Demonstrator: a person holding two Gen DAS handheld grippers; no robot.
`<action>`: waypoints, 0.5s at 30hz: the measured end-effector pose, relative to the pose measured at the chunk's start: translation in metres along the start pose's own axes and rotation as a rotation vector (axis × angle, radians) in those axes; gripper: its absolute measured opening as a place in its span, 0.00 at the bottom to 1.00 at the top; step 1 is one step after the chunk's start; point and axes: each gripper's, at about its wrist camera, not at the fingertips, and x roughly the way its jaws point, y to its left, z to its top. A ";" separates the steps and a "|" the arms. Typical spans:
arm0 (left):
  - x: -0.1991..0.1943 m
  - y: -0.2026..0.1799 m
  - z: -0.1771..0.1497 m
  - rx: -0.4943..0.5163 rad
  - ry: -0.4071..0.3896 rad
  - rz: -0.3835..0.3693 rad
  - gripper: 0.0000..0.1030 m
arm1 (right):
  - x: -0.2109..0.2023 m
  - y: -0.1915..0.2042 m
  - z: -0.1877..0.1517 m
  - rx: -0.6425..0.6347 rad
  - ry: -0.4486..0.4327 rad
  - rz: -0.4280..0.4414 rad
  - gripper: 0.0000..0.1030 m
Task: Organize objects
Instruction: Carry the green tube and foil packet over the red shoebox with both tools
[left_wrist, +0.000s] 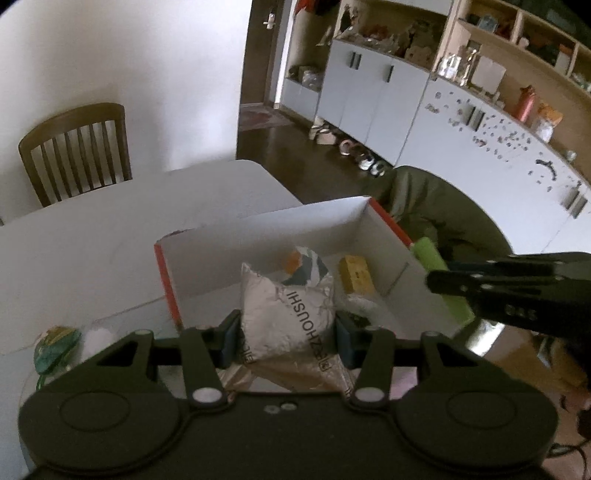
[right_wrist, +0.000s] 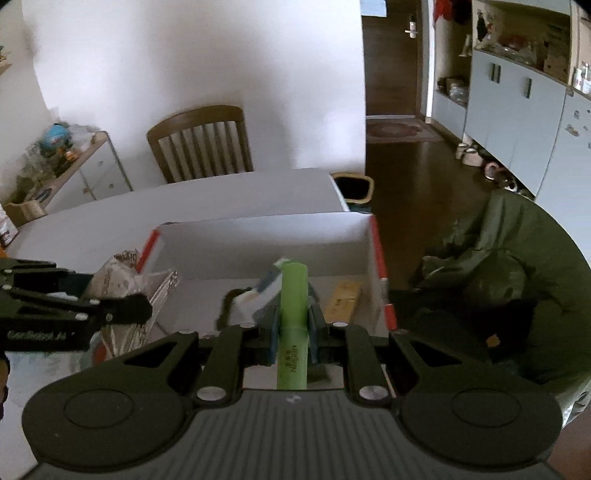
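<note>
Right now I'm holding both loads over the open cardboard box (left_wrist: 258, 236) on the white counter (left_wrist: 92, 236). My left claw (left_wrist: 286, 339) is clamping a silver foil pouch (left_wrist: 291, 314) near its lower end, with the pouch hanging at the box's left-near edge. My right claw (right_wrist: 293, 328) is pinching a green highlighter (right_wrist: 293, 317) around mid-barrel, cap end pointing into the box.

Risks as I'm judging them:
- Pouch is soft and crinkly; pads are biting film, not contents, so it could be sliding out or tipping outside the left wall on release.
- Highlighter is round and sticking well past the pads; it could be pivoting, then rolling on landing.
- Both claws are crowding one box, so a clash is possible if I'm dropping both together.

View differences:
- Left wrist is showing a yellow-brown small box (left_wrist: 356, 273) inside the box, plus a green-patterned packet (left_wrist: 55, 349) lying on the counter outside it to the left; right wrist isn't showing that packet.
- Right wrist is showing a blue-white packet (right_wrist: 258, 295) lying under the highlighter tip, a bin (right_wrist: 352, 188) past the counter's far end, and the pouch from the side, sitting over the left wall.
</note>
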 end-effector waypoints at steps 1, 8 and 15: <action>0.006 -0.002 0.003 0.006 0.005 0.012 0.48 | 0.004 -0.003 0.001 0.002 0.003 -0.004 0.15; 0.049 0.001 0.021 0.033 0.060 0.097 0.48 | 0.028 -0.016 0.002 -0.012 0.046 -0.006 0.15; 0.089 0.006 0.026 0.036 0.152 0.134 0.48 | 0.056 -0.010 -0.008 -0.069 0.110 -0.013 0.15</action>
